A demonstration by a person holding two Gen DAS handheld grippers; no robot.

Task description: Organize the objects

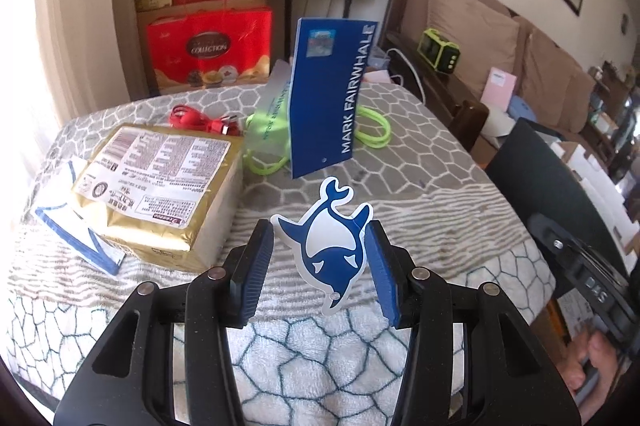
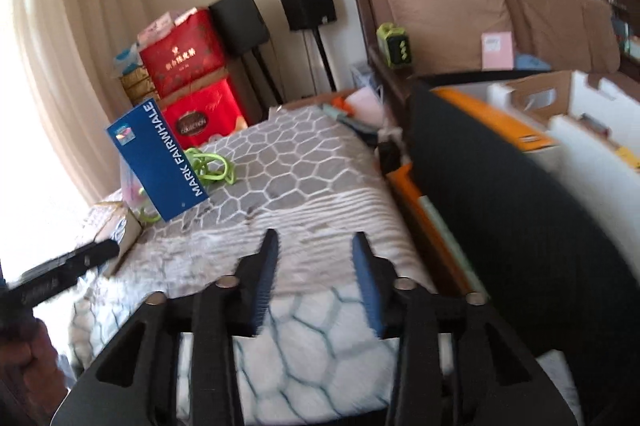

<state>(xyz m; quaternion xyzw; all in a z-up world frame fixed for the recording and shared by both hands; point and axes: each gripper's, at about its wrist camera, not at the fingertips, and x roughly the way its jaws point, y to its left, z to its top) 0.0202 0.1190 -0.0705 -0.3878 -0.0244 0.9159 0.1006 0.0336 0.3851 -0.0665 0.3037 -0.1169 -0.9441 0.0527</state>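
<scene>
Left wrist view: hanging half-spread, left gripper [image 1: 320, 262] with the whale tag [image 1: 330, 246] standing between its pads, brushing the right pad at most, not clearly clamped. Blue card [image 1: 330, 94] rising just beyond, long axis tilted near upright, nearly dead ahead over the patterned cloth [image 1: 420, 162]. Gold pack [image 1: 160, 186] lying left.

Right wrist view: showing narrowed right gripper [image 2: 314, 258], nothing between the pads. Blue card [image 2: 160, 158] lying up-left, well apart; left hand looking nearer.
</scene>
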